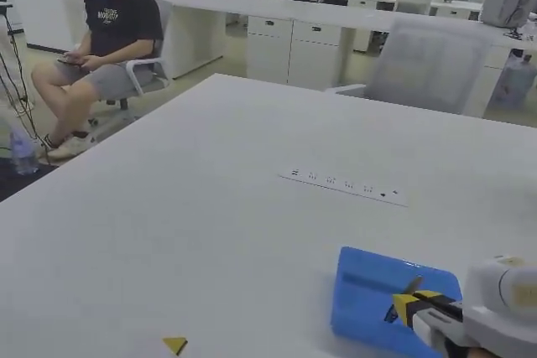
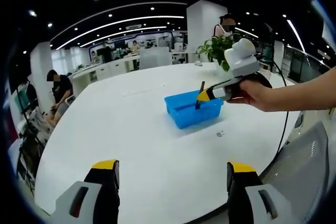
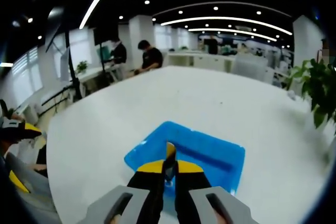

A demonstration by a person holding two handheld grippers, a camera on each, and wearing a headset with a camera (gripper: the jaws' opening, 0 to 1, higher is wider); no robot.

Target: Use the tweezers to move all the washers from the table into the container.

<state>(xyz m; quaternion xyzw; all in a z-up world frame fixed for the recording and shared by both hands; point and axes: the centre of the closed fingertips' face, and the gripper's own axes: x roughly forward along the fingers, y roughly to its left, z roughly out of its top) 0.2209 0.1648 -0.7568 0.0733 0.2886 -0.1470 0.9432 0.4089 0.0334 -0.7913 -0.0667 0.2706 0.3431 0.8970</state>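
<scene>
The blue container [image 1: 369, 291] stands on the white table [image 1: 210, 207] near its front right. My right gripper [image 1: 411, 306] hovers just over it, shut on the dark tweezers [image 1: 411, 284], whose tips point down into the container [image 3: 210, 153]. In the right gripper view the tweezers [image 3: 169, 153] stick out between the closed yellow jaws of that gripper [image 3: 169, 167]. I cannot tell whether the tweezers hold a washer. A small washer [image 2: 220, 134] lies on the table beside the container [image 2: 184, 114]. My left gripper [image 2: 173, 167] is open and empty, well back from the right gripper [image 2: 210, 94].
A socket strip [image 1: 344, 184] is set into the tabletop beyond the container. A person [image 1: 105, 31] sits on a chair at the far left, and a grey chair [image 1: 428, 64] stands behind the table. A potted plant [image 2: 215, 51] sits at the table's far end.
</scene>
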